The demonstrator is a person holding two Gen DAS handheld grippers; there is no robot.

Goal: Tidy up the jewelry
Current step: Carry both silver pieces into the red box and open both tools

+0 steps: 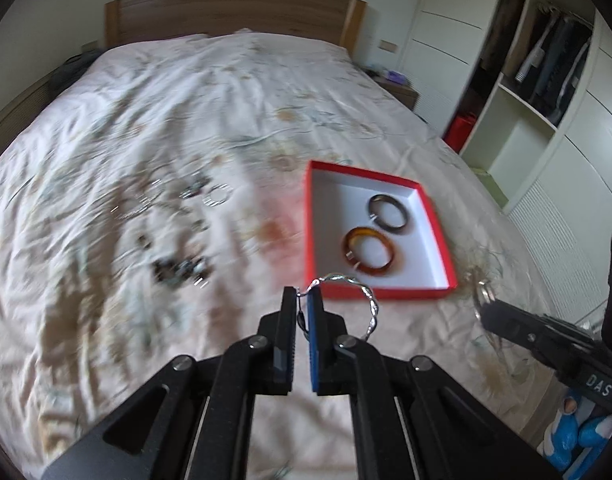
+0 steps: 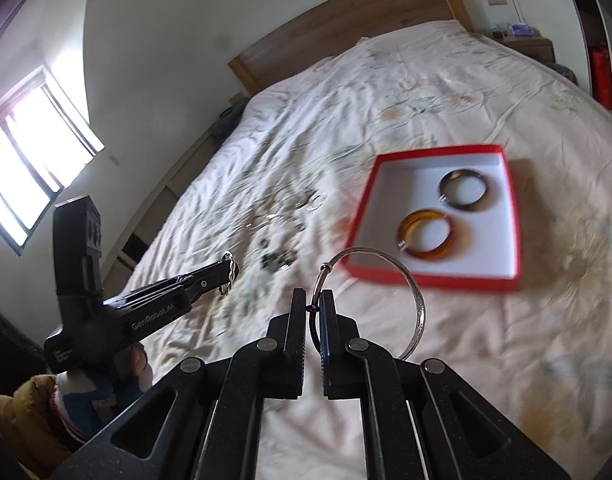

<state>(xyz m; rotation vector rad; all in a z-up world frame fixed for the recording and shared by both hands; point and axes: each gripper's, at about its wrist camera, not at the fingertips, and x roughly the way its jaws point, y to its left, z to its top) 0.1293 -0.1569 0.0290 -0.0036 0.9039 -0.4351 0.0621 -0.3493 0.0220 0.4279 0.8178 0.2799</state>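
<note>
Silver twisted bangle (image 1: 365, 300), thin, glinting

Left tool (image 1: 302, 300) pinched closed, angled downward; right tool (image 2: 313, 300) likewise closed, angled downward

Lighting: soft daylight, fairly bright, entering through the barred, overexposed window (image 2: 30, 152) at the left of the right wrist view; panes are blown out to white. Shadows: faint, only in the creases of the pale floral-print bedsheet (image 1: 166, 120).
Blur: motion smear across both views; the scattered small metal jewellery pieces (image 1: 178, 232) streak, and the red-rimmed white cardboard tray (image 2: 433, 276) has a doubled, hazy edge. Sharpest: the near black fingers (image 1: 288, 320).
Distortion: strong fisheye; the wooden headboard (image 1: 234, 12) bows, corners vignette to black.
</note>
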